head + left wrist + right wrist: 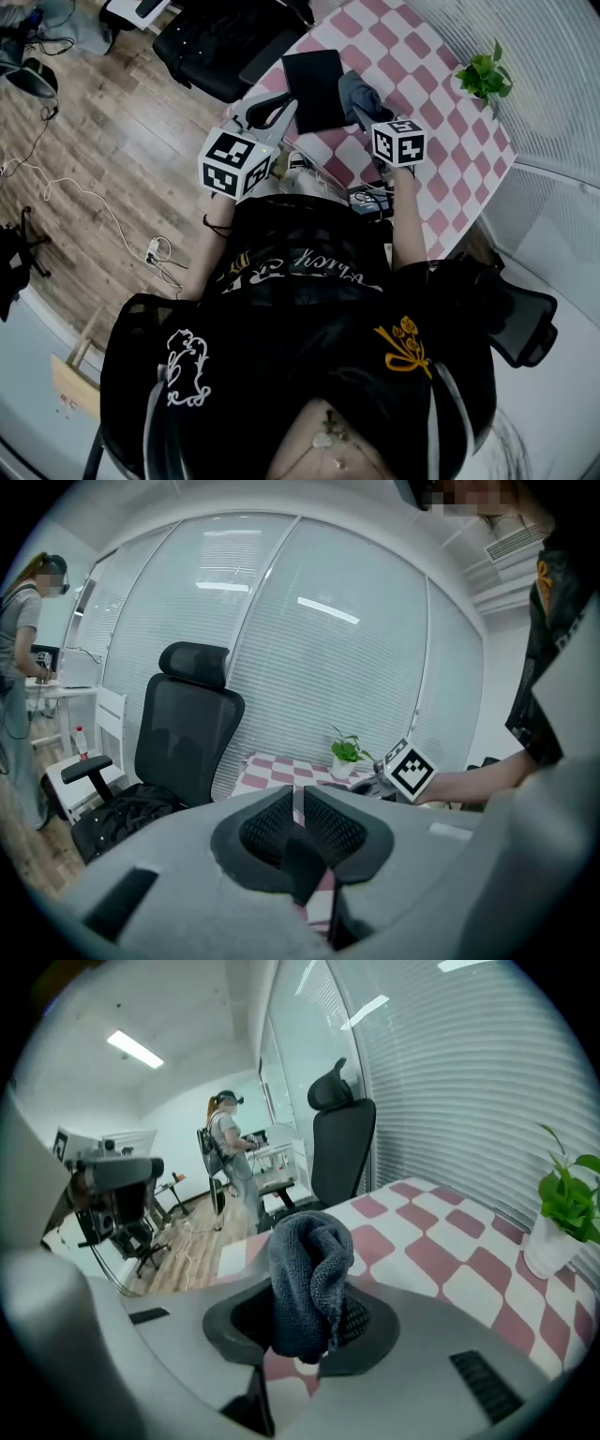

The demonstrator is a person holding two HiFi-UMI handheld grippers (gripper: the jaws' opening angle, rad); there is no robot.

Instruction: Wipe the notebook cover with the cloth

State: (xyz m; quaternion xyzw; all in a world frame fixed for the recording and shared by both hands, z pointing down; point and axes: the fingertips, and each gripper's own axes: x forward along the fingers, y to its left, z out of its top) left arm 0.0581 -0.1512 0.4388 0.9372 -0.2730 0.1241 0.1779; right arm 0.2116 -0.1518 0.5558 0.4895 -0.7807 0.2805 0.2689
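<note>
Grey knitted cloth [305, 1279] pinched in my right gripper [311, 1324].
Left gripper [300, 817] narrowed to a slit; only head view shows the flat black notebook [316, 89], upper centre.

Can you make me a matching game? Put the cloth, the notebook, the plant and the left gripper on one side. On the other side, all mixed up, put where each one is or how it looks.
Things:
1. cloth
2. notebook
3. plant
4. left gripper

Places or states:
A. in a white pot
B. jaws together, nothing in them
C. pinched in the right gripper's jaws
D. lying flat on the checked table

Pairs: 1-C, 2-D, 3-A, 4-B.
</note>
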